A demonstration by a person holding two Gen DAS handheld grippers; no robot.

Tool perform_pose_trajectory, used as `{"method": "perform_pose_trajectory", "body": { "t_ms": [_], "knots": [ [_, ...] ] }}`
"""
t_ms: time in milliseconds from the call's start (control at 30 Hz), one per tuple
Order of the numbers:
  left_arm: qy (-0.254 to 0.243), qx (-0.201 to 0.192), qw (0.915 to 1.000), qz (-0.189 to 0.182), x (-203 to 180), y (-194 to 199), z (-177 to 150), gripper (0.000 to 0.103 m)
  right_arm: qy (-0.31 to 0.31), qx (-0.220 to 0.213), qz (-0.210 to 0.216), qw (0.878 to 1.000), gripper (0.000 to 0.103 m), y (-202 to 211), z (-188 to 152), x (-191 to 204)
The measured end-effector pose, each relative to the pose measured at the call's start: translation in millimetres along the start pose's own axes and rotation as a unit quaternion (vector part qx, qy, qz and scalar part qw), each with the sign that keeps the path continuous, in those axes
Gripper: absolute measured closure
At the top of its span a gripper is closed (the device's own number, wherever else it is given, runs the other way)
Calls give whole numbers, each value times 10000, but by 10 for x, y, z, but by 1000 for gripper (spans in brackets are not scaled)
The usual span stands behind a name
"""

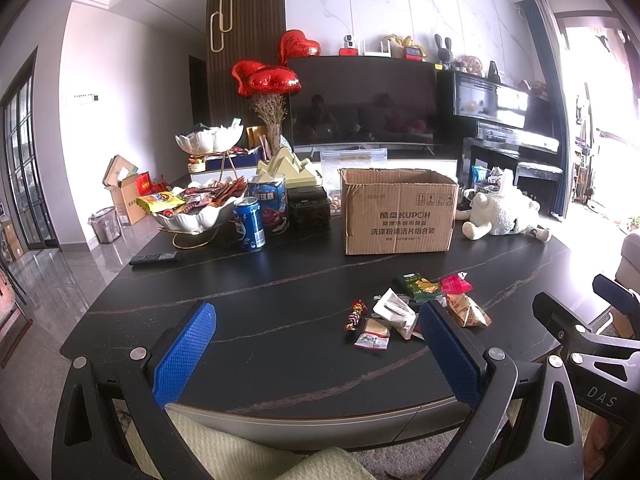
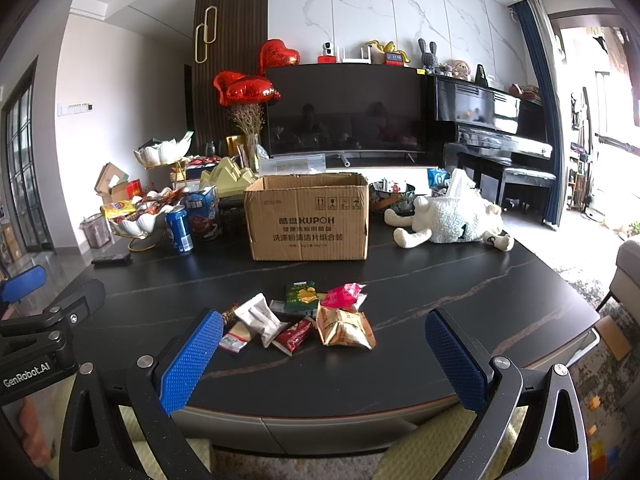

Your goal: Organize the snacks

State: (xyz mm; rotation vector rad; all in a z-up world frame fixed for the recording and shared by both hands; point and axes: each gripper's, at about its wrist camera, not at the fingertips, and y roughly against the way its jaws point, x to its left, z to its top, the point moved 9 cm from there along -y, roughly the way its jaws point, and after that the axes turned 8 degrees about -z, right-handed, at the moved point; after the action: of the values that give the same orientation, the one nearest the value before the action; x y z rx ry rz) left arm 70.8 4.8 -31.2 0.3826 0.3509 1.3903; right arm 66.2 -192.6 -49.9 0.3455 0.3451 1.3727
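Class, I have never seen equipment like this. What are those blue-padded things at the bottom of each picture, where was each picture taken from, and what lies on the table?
They are two hand-held tongs, each carrying its own camera that looks out between its fingers. One picture comes from the left tongs, the other from the right tongs. Both are open and hold nothing. On the dark table lies a loose pile of snack packets; behind it stands an open cardboard box.
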Motion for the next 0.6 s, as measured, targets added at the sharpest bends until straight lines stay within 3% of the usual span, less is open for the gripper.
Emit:
{"method": "perform_pose_trajectory", "body": {
  "t_ms": [600],
  "knots": [
    [-1, -5, 10000, 2, 1, 1, -1, 0, -7, -8, 3, 10000, 1, 16, 4, -2]
  ]
}}
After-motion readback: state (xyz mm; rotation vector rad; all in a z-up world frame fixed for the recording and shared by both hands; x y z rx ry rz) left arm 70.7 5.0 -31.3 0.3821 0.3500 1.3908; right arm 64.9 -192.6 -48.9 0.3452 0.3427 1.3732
